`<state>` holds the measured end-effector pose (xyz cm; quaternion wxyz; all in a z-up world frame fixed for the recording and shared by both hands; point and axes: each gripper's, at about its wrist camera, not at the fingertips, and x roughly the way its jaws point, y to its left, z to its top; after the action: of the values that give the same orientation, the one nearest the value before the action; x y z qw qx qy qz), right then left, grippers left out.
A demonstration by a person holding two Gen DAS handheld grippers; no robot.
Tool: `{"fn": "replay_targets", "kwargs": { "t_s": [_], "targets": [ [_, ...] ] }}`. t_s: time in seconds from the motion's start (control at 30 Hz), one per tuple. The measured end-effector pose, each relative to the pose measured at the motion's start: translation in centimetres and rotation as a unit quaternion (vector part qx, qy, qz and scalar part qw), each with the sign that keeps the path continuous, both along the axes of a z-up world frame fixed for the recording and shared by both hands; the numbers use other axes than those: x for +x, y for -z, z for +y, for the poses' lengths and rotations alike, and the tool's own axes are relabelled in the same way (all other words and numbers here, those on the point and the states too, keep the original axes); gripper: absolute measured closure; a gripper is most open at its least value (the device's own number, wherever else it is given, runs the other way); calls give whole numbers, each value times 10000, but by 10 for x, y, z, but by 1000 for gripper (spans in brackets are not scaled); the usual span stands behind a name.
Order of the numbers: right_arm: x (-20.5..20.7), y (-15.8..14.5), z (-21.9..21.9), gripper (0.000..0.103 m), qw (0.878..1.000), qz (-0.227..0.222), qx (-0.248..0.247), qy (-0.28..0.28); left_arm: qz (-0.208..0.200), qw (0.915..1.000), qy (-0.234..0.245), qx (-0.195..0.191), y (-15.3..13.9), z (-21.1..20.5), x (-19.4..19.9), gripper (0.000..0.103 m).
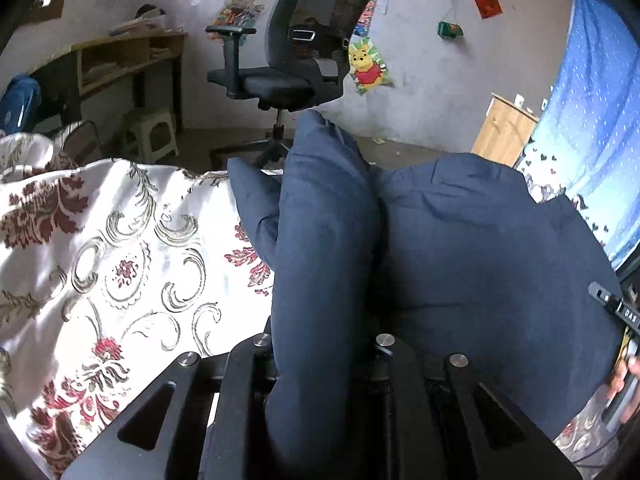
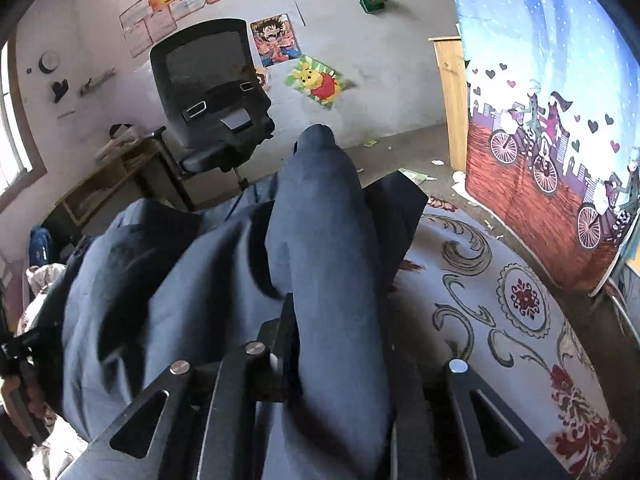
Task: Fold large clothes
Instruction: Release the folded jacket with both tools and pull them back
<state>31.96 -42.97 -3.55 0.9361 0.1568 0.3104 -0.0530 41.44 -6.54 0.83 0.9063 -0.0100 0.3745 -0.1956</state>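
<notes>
Nearest the lens, the left gripper (image 1: 320, 360) stands pinched almost closed on a thick bunched fold of the dark blue garment (image 1: 460, 240), the cloth swelling up between its jaws. The right gripper (image 2: 332, 360) does the same on its side — jaws drawn close, a rolled ridge of the same garment (image 2: 320, 240) pressed between them. At the far right edge of the left view, part of the other gripper and the person's hand (image 1: 628, 376) just show.

Beyond the jaws the rest of the garment hangs and sags between the two grips, its lower part lying on the floral bedspread (image 1: 120, 260), white with red and grey scrollwork, which spreads out to either side.

The step in hand appears to be a fold in progress: one edge lifted by both grippers, ready to be carried over the body of the cloth. The next move likely calls for both hands travelling together, keeping the edge taut and level, then lowering it squarely before letting go.

Farther off stand a black office chair (image 1: 304, 60) and, on the wall, a cartoon bear poster (image 1: 366, 68); a blue printed curtain (image 2: 560, 120) hangs at the right.
</notes>
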Motion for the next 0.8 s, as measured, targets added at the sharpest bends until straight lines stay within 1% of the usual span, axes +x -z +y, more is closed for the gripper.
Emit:
{"fn": "replay_targets", "kwargs": {
  "t_s": [0.07,0.1,0.13,0.17,0.2,0.23,0.27,0.3,0.33,0.37,0.4,0.43,0.47,0.5,0.57,0.6,0.67,0.7,0.8],
  "targets": [
    [1,-1,-2,78,10000,-13,-74,3,-49,9999,-43,84,2,-2,-4,84],
    [1,0,-2,74,10000,-11,-82,28,-51,9999,-95,118,4,-3,-5,83],
    [1,0,-1,70,9999,6,-97,62,-37,9998,-160,142,5,-3,-6,80],
    [1,-3,2,55,9999,12,-105,79,-14,9996,-243,151,8,-4,-7,75],
    [1,-2,2,41,9999,2,-112,90,37,9994,-317,124,9,-3,-7,72],
    [-1,-2,3,34,9998,-7,-135,111,90,9993,-344,82,12,-2,-6,67],
    [-4,-4,4,25,9998,-8,-163,125,181,9992,-363,11,13,-1,-5,63],
    [-5,-3,5,22,9997,-1,-207,131,256,9989,-395,-65,14,1,-4,60],
    [-6,-3,7,21,9994,29,-300,142,304,9984,-450,-163,12,4,-3,54],
    [-8,-5,9,19,9992,46,-371,150,362,9976,-517,-292,11,8,-4,45],
    [-9,-5,10,17,9989,54,-428,160,411,9968,-566,-391,8,11,-4,40],
    [-11,-7,11,15,9988,51,-448,177,454,9959,-617,-477,5,13,-5,33],
    [-13,-8,12,13,9988,32,-443,203,466,9949,-717,-535,2,15,-7,30],
    [-16,-10,12,11,9988,2,-428,226,442,9942,-808,-549,-2,16,-10,28],
    [-21,-16,12,7,9986,-65,-449,288,349,9941,-871,-545,-10,17,-15,23],
    [-24,-19,13,3,9983,-102,-478,321,293,9944,-878,-511,-15,16,-19,21],
    [-30,-27,16,2,9979,-203,-532,323,169,9949,-925,-359,-23,12,-27,7],
    [-33,-31,18,1,9975,-259,-575,312,65,9948,-965,-303,-27,10,-32,6],
    [-43,-43,26,0,9959,-437,-737,301,-437,9929,-1110,-4,-42,4,-53,3]
  ]
}}
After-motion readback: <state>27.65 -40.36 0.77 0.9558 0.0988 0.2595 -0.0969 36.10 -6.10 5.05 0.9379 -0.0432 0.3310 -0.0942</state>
